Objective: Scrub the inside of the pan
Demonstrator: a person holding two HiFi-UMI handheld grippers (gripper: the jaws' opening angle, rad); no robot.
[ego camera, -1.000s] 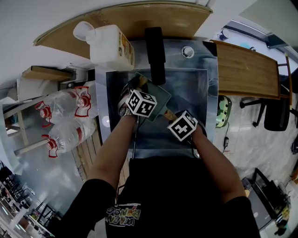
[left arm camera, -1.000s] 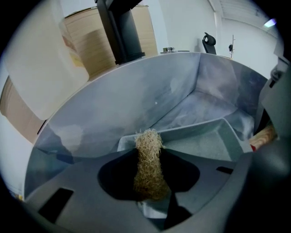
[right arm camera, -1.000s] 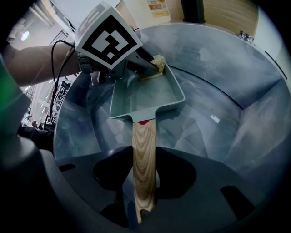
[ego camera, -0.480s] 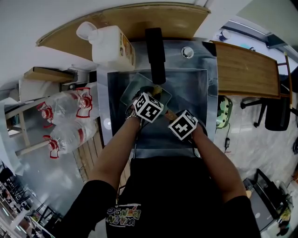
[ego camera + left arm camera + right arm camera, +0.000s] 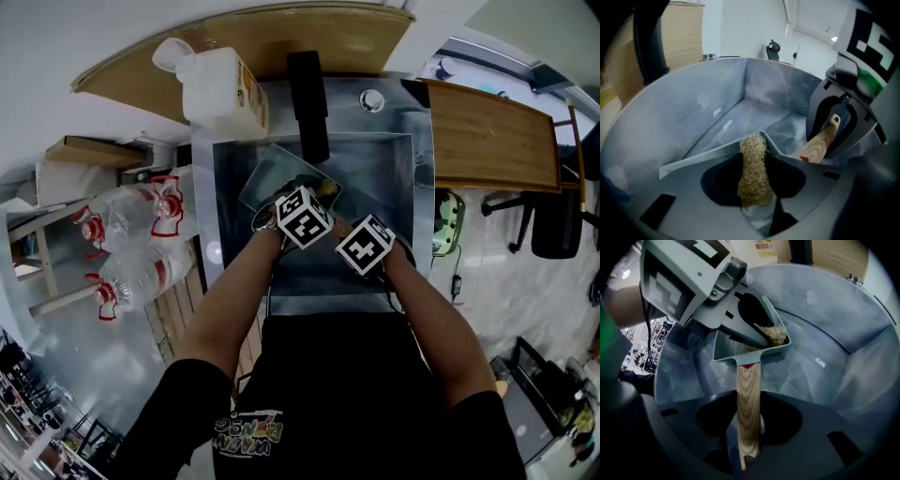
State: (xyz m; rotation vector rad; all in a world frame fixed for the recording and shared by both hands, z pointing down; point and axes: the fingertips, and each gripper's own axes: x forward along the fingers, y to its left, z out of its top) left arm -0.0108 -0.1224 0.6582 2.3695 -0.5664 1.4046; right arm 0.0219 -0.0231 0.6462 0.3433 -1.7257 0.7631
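Right gripper view — the right hand-held gripper (image 5: pixel 749 439) clamps the wooden handle (image 5: pixel 749 394), steadying the square grey-green pan (image 5: pixel 740 357) inside the steel sink (image 5: pixel 825 301) so the left hand-held gripper (image 5: pixel 753 187) — pinching a tan fibrous scrubber (image 5: pixel 752 159) — reaches its inside.

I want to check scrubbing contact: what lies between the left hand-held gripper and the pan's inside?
A tan fibrous scrubber, clamped in the left hand-held gripper, pokes into the pan. The right gripper view shows it best.
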